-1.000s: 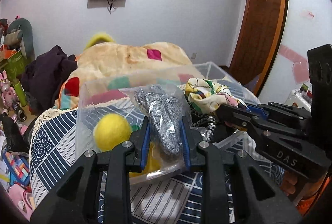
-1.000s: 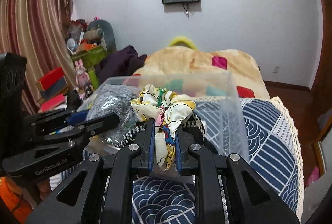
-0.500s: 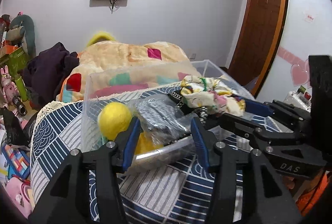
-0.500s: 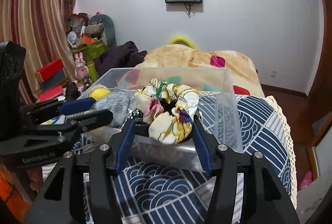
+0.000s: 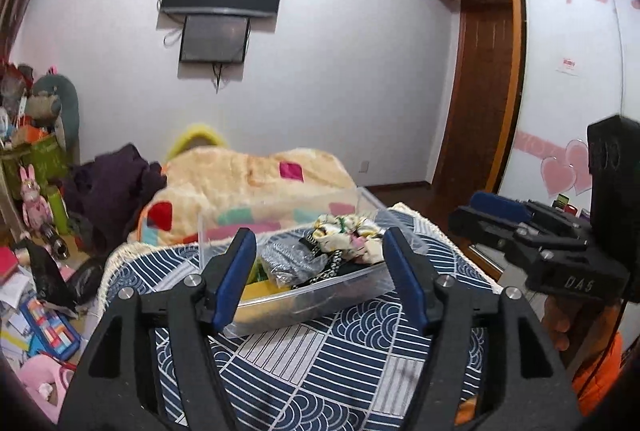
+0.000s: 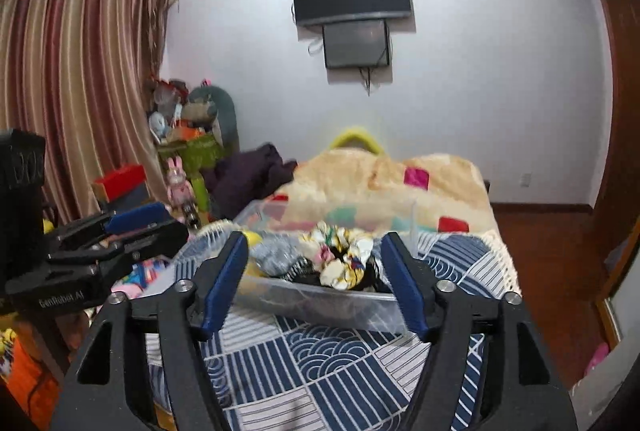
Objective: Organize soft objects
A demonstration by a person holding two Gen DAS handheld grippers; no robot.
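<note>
A clear plastic bin stands on the blue-and-white patterned cloth. In it lie a silver-grey bagged item, a floral fabric scrunchie, a black-and-white patterned piece and something yellow. My left gripper is open and empty, held back in front of the bin. My right gripper is open and empty, also back from the bin. Each gripper shows at the edge of the other's view, the right one and the left one.
The patterned cloth covers the surface under the bin. Behind it lie a beige patchwork blanket and dark purple clothes. Toys and boxes crowd the floor at the left. A wooden door is at the right.
Both grippers opened, letting go of the grey bagged item and the floral scrunchie into the bin, then drew back and up away from it.
</note>
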